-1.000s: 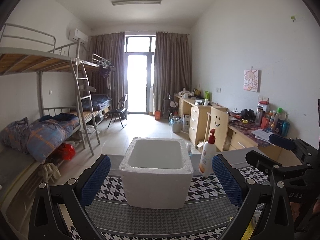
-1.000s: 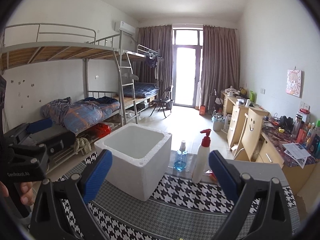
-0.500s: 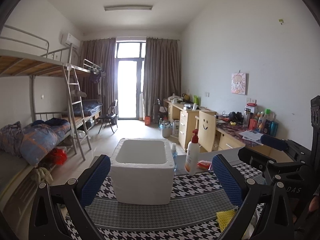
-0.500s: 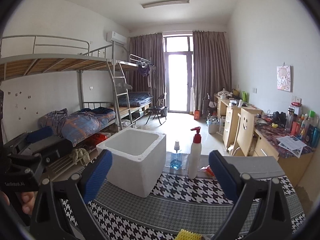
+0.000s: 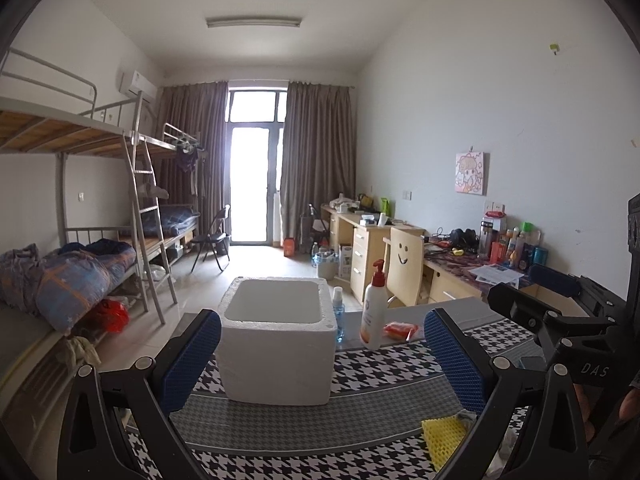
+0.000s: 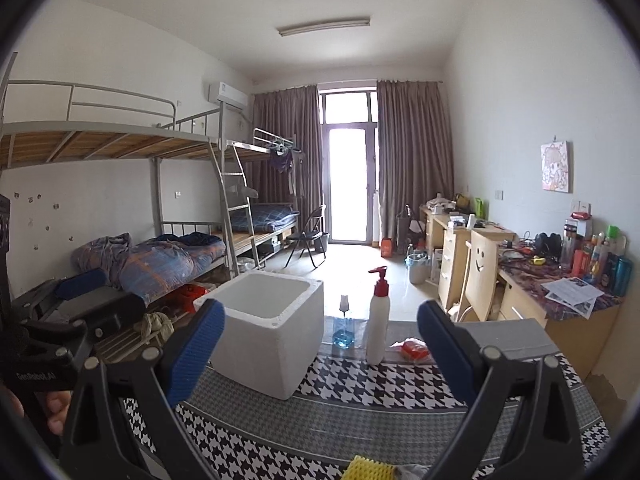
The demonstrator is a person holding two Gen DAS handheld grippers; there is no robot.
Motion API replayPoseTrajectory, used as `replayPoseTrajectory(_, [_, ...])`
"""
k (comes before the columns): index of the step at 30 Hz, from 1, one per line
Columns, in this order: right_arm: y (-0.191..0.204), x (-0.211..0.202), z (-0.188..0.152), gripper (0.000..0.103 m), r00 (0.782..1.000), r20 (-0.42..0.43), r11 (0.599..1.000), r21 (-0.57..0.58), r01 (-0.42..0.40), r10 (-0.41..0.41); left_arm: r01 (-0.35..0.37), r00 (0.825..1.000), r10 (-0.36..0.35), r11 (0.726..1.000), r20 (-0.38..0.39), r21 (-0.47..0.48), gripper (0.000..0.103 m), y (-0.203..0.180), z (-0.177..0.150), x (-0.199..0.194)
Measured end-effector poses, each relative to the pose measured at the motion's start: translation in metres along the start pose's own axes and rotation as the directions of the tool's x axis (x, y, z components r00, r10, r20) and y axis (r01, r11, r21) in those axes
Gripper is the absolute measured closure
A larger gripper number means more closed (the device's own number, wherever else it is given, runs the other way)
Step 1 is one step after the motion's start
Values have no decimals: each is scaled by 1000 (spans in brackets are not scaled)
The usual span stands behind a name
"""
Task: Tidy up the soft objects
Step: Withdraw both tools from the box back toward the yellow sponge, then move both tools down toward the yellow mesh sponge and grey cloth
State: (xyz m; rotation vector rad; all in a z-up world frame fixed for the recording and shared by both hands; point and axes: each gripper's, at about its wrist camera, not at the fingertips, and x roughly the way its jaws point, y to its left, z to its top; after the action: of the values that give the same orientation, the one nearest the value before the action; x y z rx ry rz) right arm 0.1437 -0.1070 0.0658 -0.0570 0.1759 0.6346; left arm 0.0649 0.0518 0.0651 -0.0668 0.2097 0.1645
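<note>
A white foam box (image 5: 278, 340) stands open and empty on the houndstooth table cloth (image 5: 360, 400); it also shows in the right wrist view (image 6: 268, 332). A yellow sponge (image 5: 444, 436) lies near the front right edge, and it shows at the bottom of the right wrist view (image 6: 370, 470). My left gripper (image 5: 320, 364) is open and empty, held above the cloth before the box. My right gripper (image 6: 320, 360) is open and empty, to the right of the left one.
A white pump bottle with a red cap (image 6: 378, 320), a small blue spray bottle (image 6: 344, 328) and a red packet (image 6: 414, 349) stand at the table's far edge. Bunk beds (image 6: 160, 240) line the left, desks (image 6: 520, 280) the right.
Both grippers have drawn back and up from the box. The box looks smaller and the yellow sponge has come into view at the bottom.
</note>
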Motion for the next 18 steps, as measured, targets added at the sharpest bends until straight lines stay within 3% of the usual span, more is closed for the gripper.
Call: replayPoseTrajectory(18, [9, -21, -20, 4, 999, 23, 998, -52, 46, -45, 45, 999, -46, 999, -11, -25, 1, -10, -22, -7])
